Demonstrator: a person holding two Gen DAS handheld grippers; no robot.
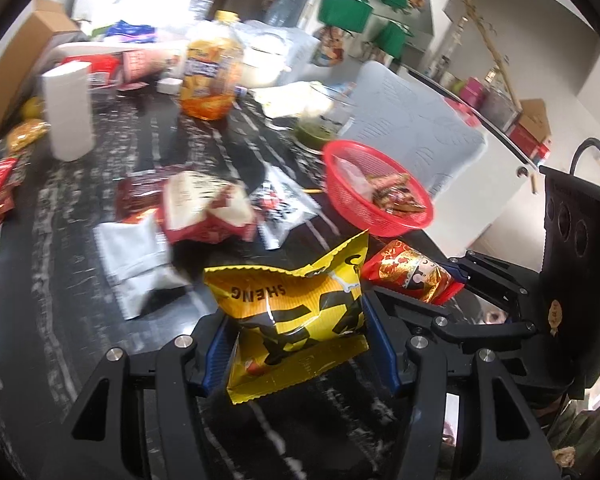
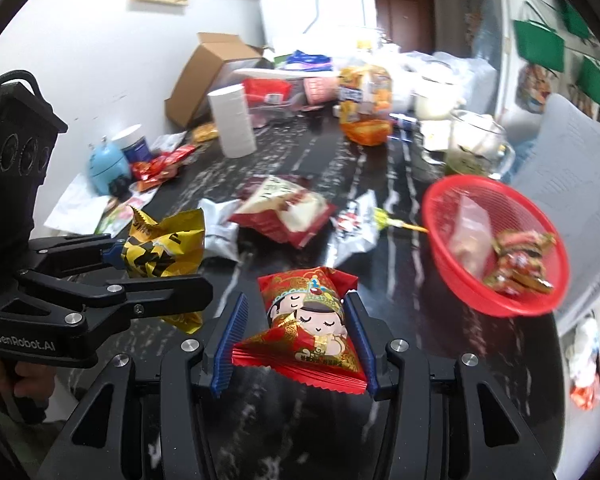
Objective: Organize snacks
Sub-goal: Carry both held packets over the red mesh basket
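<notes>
My left tool (image 1: 300, 344) is clamped on one yellow-and-black snack bag (image 1: 296, 312), lower centre of the left wrist view; both blue pads press its sides. My right tool (image 2: 296, 344) is clamped on one red-and-gold snack packet (image 2: 308, 328), lower centre of the right wrist view. Both items hang clear above the worktop (image 1: 60, 280), a dark marbled surface.

Clearances:
- In the right wrist view the left tool (image 2: 156, 276) sits at the left edge of the frame, near my right tool but apart from it.
- In the left wrist view the right tool (image 1: 440, 280) sits just right of the yellow bag; the red packet (image 1: 412, 276) is just beside the bag's upper corner. I cannot tell whether they touch.
- One red mesh basket (image 2: 452, 272) stands at right of centre, at the worktop's right edge, with a grey chair back (image 2: 572, 184) just beyond it. Open dark worktop lies between my tools and the basket.
- The basket holds one clear packet (image 2: 468, 232) and a cluster of small wrappers (image 2: 520, 260); their count is unclear.

Loose items at mid-frame, counted: one red-and-white snack pack (image 2: 288, 212), one silver pouch (image 2: 220, 228), one white-and-black packet (image 2: 356, 224), one lollipop (image 2: 396, 220).

Far edge: one white cylinder (image 2: 232, 120), one orange jar (image 2: 364, 100), one glass jug (image 2: 476, 144), one open cardboard box (image 2: 204, 76).
</notes>
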